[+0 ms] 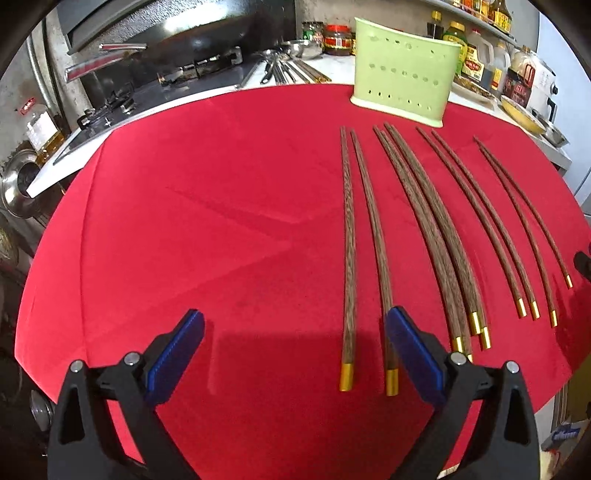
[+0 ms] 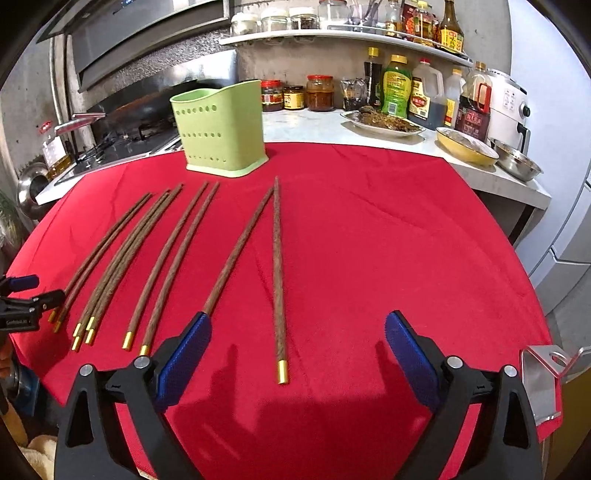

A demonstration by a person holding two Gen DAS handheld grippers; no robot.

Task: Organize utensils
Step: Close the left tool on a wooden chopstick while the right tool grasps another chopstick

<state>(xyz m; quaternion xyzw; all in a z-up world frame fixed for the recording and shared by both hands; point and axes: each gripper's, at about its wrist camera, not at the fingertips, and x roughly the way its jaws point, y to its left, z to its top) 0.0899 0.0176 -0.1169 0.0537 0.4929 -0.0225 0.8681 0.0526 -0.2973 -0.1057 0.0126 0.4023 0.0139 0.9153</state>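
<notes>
We've got a big red cloth (image 1: 221, 221) spread over the desk (image 2: 369, 129), and that's by far the largest thing in both views. Behind it on the left sits a stove (image 1: 110, 103) with a dark pan (image 1: 192, 33) on it. Off to the right there's a white appliance (image 2: 508, 107), then a row of sauce bottles (image 2: 397, 90) and jars (image 2: 319, 92), a plate of food (image 2: 384, 123), a yellow dish (image 2: 465, 147) and a small steel bowl (image 2: 517, 162). More jars stand on a shelf (image 2: 332, 37) above.

Nothing sits between our tongs and the chopsticks, the cloth in front is clear to reach across.

The left tongs (image 1: 295, 325) are spread wide with nothing in them. Their right-hand pad (image 1: 413, 354) overlaps the nearest pair of chopsticks (image 1: 349, 258) in the picture, but we can't tell if it's touching. The right tongs (image 2: 297, 328) are also wide apart and empty, and one single chopstick (image 2: 279, 277) lies between the two pads without either pressing on it.

The green holder (image 2: 221, 129) stands upright at the far edge of the cloth, holes punched in its sides. From the right view its open top looks empty as far as we can see in.

All the wooden chopsticks with gold tips lie flat on the cloth in front of the holder, fanned out in loose pairs and one tighter bunch (image 1: 443, 240), gold ends toward us.
</notes>
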